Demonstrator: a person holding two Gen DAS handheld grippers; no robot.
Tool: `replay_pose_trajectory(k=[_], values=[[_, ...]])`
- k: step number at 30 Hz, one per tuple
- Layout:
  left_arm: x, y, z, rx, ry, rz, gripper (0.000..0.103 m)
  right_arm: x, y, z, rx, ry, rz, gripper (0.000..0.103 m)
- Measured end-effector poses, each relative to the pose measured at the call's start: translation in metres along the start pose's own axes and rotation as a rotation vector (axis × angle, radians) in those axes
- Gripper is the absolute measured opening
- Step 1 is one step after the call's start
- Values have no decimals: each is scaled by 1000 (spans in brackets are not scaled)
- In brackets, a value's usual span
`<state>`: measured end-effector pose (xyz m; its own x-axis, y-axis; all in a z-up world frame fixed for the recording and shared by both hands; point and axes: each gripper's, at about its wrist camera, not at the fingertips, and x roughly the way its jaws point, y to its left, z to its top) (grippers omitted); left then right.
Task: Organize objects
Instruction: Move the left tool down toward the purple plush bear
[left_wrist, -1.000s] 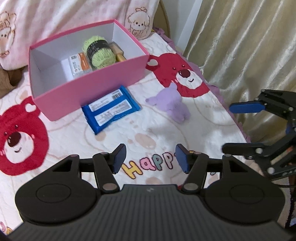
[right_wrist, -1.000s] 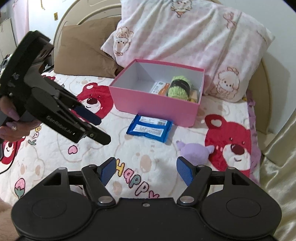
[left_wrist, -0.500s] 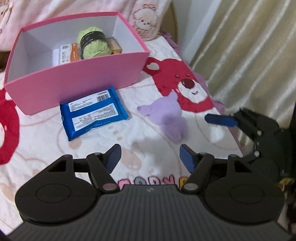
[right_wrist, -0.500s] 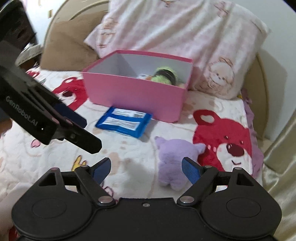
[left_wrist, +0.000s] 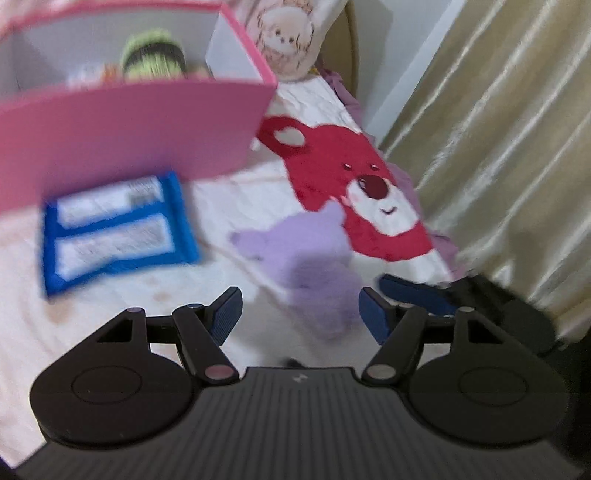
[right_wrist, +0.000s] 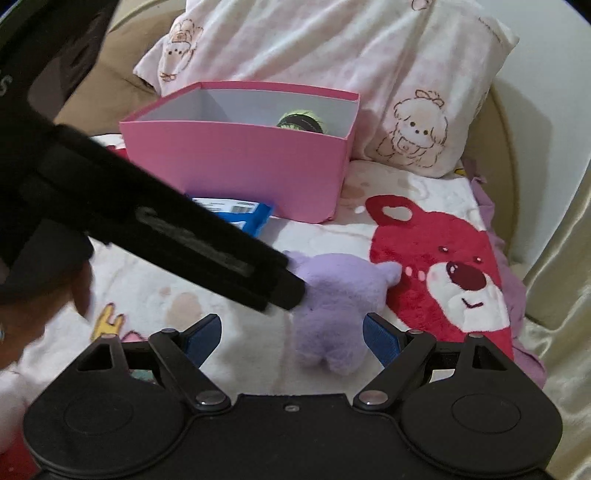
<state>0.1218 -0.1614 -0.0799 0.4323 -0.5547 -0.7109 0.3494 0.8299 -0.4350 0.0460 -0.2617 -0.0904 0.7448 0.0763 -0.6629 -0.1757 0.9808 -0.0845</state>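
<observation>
A purple plush toy (right_wrist: 340, 306) lies on the bear-print blanket; it also shows in the left wrist view (left_wrist: 314, 269). My right gripper (right_wrist: 291, 338) is open, its jaws on either side of the plush's lower end. My left gripper (left_wrist: 301, 310) is open and empty, just short of the plush; its body crosses the right wrist view (right_wrist: 155, 225). A blue packet (left_wrist: 114, 229) lies in front of the open pink box (right_wrist: 236, 162), which holds a green yarn ball (left_wrist: 153, 55) and small packs.
A pink print pillow (right_wrist: 332, 66) and a brown pillow (right_wrist: 107, 88) lie behind the box. A beige curtain (left_wrist: 498, 129) hangs along the bed's right edge. The right gripper's blue finger (left_wrist: 413, 291) shows beside the left gripper.
Both grippers have moved forward and down toward the purple plush. The right gripper's jaws now flank it. The left gripper has come in close from the left.
</observation>
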Motion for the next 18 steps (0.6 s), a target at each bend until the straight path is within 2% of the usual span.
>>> replay_pose_trajectory(k=[4,6,8,11,13,14,15,18], values=[[16,9,-6,-86,13,-23,64,17,-2,-3,2,28,-19,87],[19,13,-8,-88,5,-22,56,23,-3,-4,5,43,-24,87],[20,15,-10,-76,-11,-6,54,26,-4,-6,14,60,-47,86],[22,18,-12,-71,-21,-28,43,25,-6,-8,33,71,-41,82],[23,20,-13,-83,-33,-54,29,25,-11,-7,52,65,-40,77],[24,21,-13,-100,-40,-57,24,27,-15,-6,71,76,-42,68],[26,22,-13,-117,-45,-68,21,28,-20,-5,100,85,-47,57],[27,23,-15,-148,-48,-113,18,25,-39,-5,220,87,-1,51]])
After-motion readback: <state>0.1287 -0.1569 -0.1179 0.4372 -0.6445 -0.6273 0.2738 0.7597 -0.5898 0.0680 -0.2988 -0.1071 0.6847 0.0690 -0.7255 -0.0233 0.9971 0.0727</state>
